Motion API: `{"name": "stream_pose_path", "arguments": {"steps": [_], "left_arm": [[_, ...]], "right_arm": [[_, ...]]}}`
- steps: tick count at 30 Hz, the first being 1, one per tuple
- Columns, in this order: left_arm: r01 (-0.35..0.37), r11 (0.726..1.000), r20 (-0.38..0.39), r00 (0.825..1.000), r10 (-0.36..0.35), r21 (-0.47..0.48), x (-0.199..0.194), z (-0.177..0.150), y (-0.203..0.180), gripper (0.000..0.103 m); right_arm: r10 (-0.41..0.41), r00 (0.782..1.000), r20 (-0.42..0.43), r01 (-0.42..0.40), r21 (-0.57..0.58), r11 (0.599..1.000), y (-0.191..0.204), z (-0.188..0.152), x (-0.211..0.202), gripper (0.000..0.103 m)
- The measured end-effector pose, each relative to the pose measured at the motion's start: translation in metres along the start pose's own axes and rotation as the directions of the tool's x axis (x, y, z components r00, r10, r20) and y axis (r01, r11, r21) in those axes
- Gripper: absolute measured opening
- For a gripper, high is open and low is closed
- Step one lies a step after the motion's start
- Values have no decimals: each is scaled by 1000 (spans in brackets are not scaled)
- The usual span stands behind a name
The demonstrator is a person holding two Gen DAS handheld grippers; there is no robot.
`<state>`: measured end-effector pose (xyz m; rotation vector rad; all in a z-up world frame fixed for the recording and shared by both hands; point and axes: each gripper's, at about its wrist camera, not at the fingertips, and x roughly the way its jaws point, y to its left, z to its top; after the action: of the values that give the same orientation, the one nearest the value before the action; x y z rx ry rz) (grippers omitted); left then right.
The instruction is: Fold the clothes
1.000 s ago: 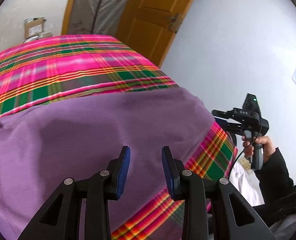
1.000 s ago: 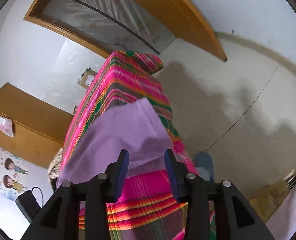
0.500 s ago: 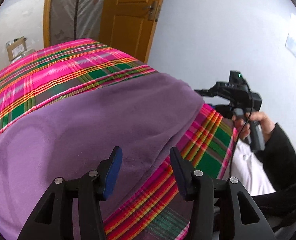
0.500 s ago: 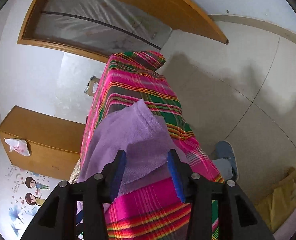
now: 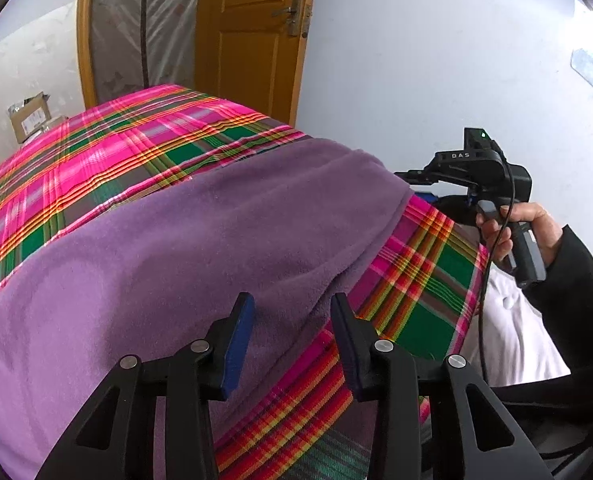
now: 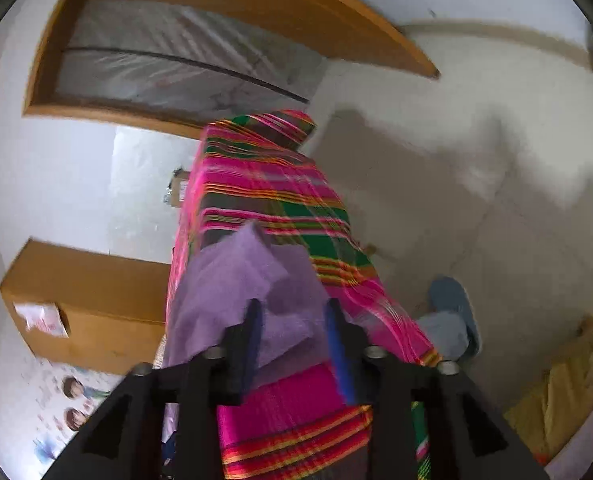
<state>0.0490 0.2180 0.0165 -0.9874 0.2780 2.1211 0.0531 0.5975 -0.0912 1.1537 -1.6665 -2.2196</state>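
A purple fleece garment (image 5: 200, 248) lies folded flat on a table covered by a pink, green and orange plaid cloth (image 5: 108, 148). My left gripper (image 5: 292, 320) hovers open just above the garment's near right edge, nothing between its blue pads. In the left wrist view the right gripper (image 5: 412, 178) is held by a hand past the table's right end, its fingertips hidden by the garment. From the right wrist, the right gripper (image 6: 292, 332) stands open over the near corner of the purple garment (image 6: 252, 296), holding nothing.
An orange wooden door (image 5: 256, 36) and a plastic-covered doorway (image 5: 140, 28) stand behind the table. A cardboard box (image 5: 30, 116) sits at the far left. The person's black sleeve (image 5: 576, 292) and white garment are at the right. A slippered foot (image 6: 456, 312) is on the pale floor.
Both grippers have drawn back from the garment toward the near table edge and opened a little wider. The right wrist view has tilted and blurred with motion. The garment lies unmoved.
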Motion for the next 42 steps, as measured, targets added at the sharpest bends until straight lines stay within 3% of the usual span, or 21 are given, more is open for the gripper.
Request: {"name": "stream_pose_path", "arguments": {"steps": [3,10,21,23,25,27,35,42], "left_arm": [[-3,1000,-8,1000,3,11,4,1,-3,41],[1,1000,-9,1000,-1,13,7,5,-5,17],[7,1000,-1,1000,-7,19,10,9,-8,7],[12,1000,6,1000,-12,17,7,9,-8,6],[17,1000,16,1000,-17,15,4,10,-8,5],[21,1000,25,999,-22,13,1,10,-8,5],[42,999,46,998,-43,20,-5,13,-11,4],[57,998,39,998,-58,31,-2,11,-16,1]], "right_arm": [[28,998,-51,-26,41,999,-7,0,10,42],[65,996,-68,-61,47,997,-9,4,15,37],[154,979,-133,-129,174,976,-24,7,29,38],[164,979,-124,-141,173,975,-23,9,29,31],[168,980,-105,-150,158,976,-20,10,26,11],[171,982,-82,-159,141,977,-17,11,21,7],[175,983,61,-177,38,983,4,20,-26,5],[163,982,97,-164,2,987,14,23,-41,4]]}}
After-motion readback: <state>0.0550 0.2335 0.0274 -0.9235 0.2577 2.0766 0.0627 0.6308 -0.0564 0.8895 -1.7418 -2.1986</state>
